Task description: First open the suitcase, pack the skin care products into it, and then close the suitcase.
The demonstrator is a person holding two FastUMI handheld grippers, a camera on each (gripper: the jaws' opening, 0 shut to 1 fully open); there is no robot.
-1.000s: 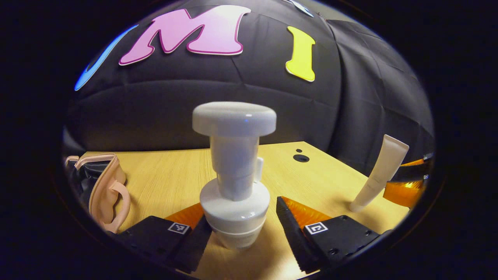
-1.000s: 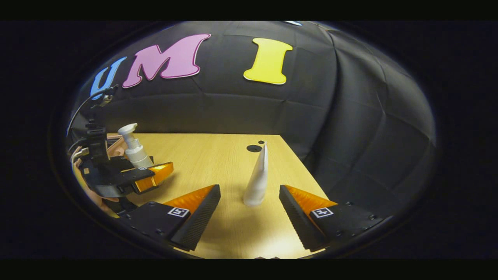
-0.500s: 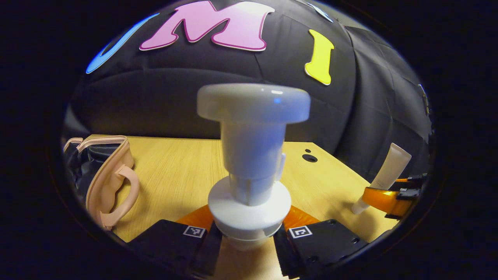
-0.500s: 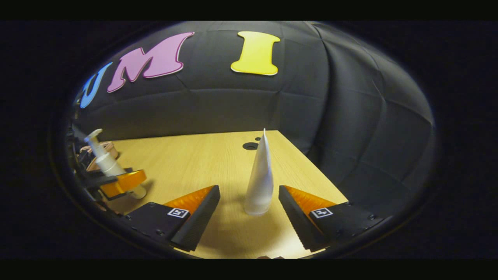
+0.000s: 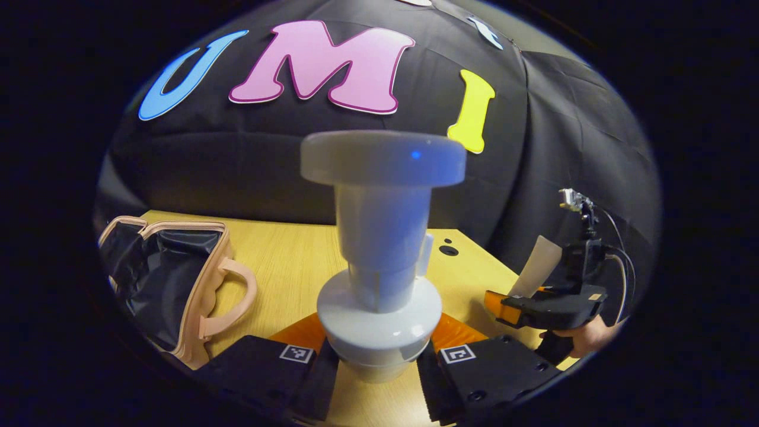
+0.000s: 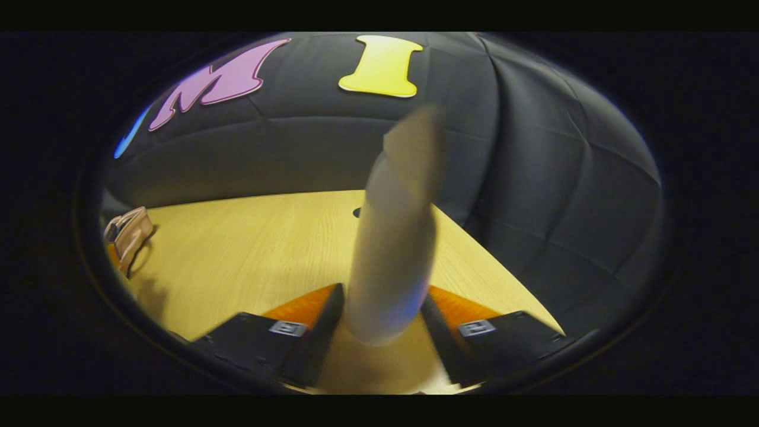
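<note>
1. On the counter [image 5: 278, 267], the left tool [image 5: 377, 379] is squeezing a white pump bottle [image 5: 379, 249] low on its body, with both fingers pressing its sides.
2. That bottle is standing up straight between the fingers, with its wide flat top up high.
3. Off to the left, the pink suitcase [image 5: 195, 290] is lying open on the counter, showing its dark lining and its handle.
4. Over on the right side of the left gripper view, the right tool [image 5: 522, 305] is holding a white tube [image 5: 536, 267], and a hand [image 5: 587, 338] is gripping the tool from below.
5. In the right gripper view, the right tool [image 6: 382, 338] is pinching the tube [image 6: 394, 237] near its bottom end. The tube is looking blurry and leaning a bit to the right.
6. Far to the left in that view, the suitcase [image 6: 127, 234] is sitting at the counter's [image 6: 249, 249] edge.
</note>
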